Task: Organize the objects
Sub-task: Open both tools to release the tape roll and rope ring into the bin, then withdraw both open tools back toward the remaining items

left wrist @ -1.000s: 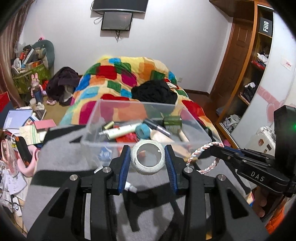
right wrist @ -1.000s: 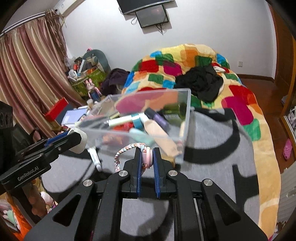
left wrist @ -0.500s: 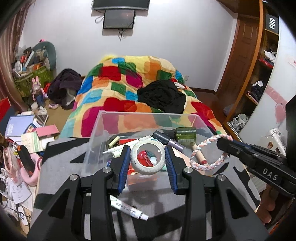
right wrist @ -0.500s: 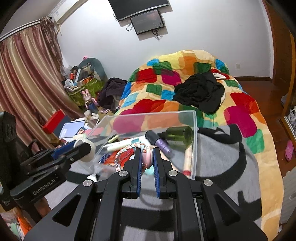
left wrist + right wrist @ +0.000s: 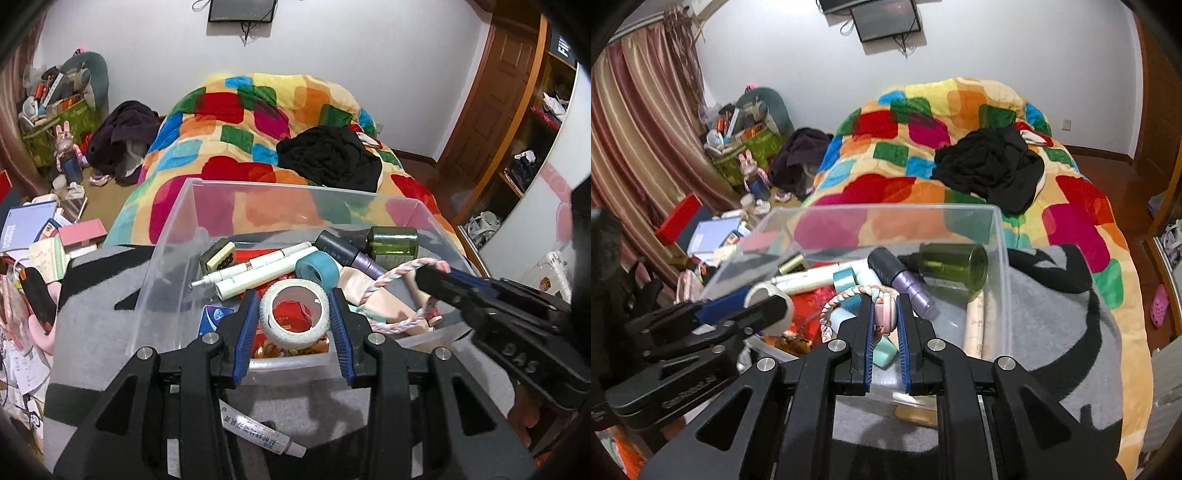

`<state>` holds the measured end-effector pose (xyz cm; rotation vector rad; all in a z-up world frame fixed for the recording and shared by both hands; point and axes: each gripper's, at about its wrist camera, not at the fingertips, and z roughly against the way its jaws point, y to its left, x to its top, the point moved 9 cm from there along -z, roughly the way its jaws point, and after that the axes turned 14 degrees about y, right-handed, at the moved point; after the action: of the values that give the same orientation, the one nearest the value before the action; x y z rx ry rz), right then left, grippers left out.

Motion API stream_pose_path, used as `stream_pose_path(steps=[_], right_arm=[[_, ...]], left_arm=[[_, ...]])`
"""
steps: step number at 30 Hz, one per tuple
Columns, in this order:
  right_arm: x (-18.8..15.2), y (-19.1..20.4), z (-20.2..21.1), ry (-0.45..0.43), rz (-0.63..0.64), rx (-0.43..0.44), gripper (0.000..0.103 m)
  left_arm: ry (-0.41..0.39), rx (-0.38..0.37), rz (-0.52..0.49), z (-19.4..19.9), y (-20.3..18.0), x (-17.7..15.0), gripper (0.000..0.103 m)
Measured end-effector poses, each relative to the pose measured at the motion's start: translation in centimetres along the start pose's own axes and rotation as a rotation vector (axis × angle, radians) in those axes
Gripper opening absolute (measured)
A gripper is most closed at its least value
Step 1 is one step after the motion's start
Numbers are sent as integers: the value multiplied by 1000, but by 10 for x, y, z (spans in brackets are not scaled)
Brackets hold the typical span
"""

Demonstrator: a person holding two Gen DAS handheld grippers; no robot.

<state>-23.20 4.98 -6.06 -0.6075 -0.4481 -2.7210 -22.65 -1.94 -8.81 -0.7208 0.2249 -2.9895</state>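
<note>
White tape roll (image 5: 294,318) sits clamped between the blue pads of my left gripper (image 5: 294,325), at the centre of the left wrist view, above the near end of the clear plastic bin (image 5: 173,236). My right gripper (image 5: 885,325), low centre in its own view, is nearly closed on a pink-and-white braided hair band (image 5: 846,298), also over the bin. Inside I see a green bottle (image 5: 955,266), a purple tube (image 5: 905,282) and a teal tape roll (image 5: 317,268). The bin rests on a grey blanket (image 5: 1056,332) on the bed.

Braided hairband (image 5: 846,301) in right claw (image 5: 885,328)
</note>
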Motion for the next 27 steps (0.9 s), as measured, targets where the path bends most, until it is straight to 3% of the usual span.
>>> stream_pose_path(steps=[7, 10, 14, 21, 27], right_arm=[[-7, 3, -7, 38, 40, -31, 11], [-9, 4, -5, 49, 59, -30, 16], [-9, 4, 5, 28, 63, -31, 42], [-15, 5, 28, -21, 78, -45, 50], [-26, 4, 45, -60, 63, -47, 67]], left_arm=[[-13, -8, -10, 10, -3, -6, 37], [-26, -13, -4, 17, -2, -9, 39], [-59, -5, 10, 31, 2, -18, 47], [-78, 20, 61, 43, 22, -40, 61], [35, 17, 87, 13, 37, -64, 67]])
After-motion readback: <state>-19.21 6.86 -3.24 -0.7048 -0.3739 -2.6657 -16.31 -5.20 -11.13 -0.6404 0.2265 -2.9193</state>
